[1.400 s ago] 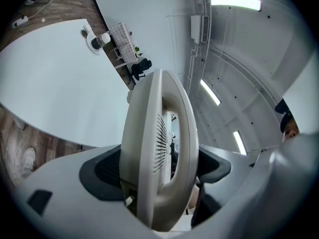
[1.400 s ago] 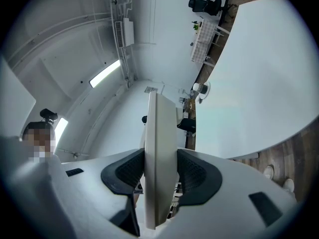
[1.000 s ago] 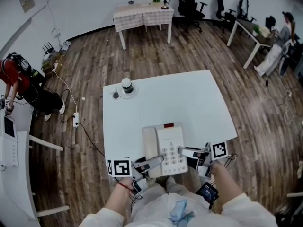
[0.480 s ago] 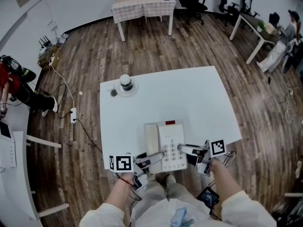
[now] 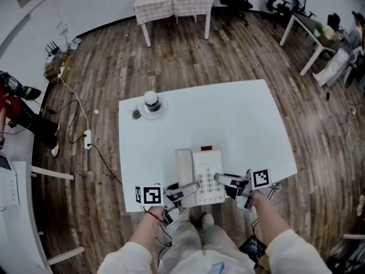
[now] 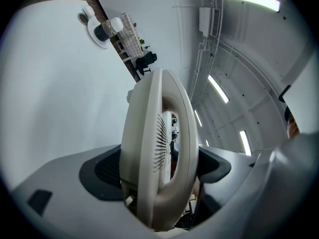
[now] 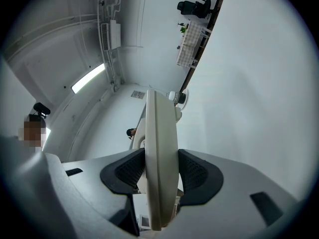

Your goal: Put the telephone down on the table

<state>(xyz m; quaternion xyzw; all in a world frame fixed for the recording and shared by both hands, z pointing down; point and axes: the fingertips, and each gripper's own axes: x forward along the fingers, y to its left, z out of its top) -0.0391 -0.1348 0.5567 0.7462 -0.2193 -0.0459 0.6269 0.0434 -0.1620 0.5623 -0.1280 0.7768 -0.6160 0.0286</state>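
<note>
The cream desk telephone (image 5: pixel 199 174) hangs over the near edge of the white table (image 5: pixel 239 116), pinched from both sides. The left gripper (image 5: pixel 189 190) is clamped on the side that carries the handset (image 5: pixel 183 170), and the right gripper (image 5: pixel 221 180) is clamped on the opposite rim. I can't tell whether its base already touches the top. I'd bring it down level, both sides together and a little further in from the edge, and part the jaws only once it rests flat.
</note>
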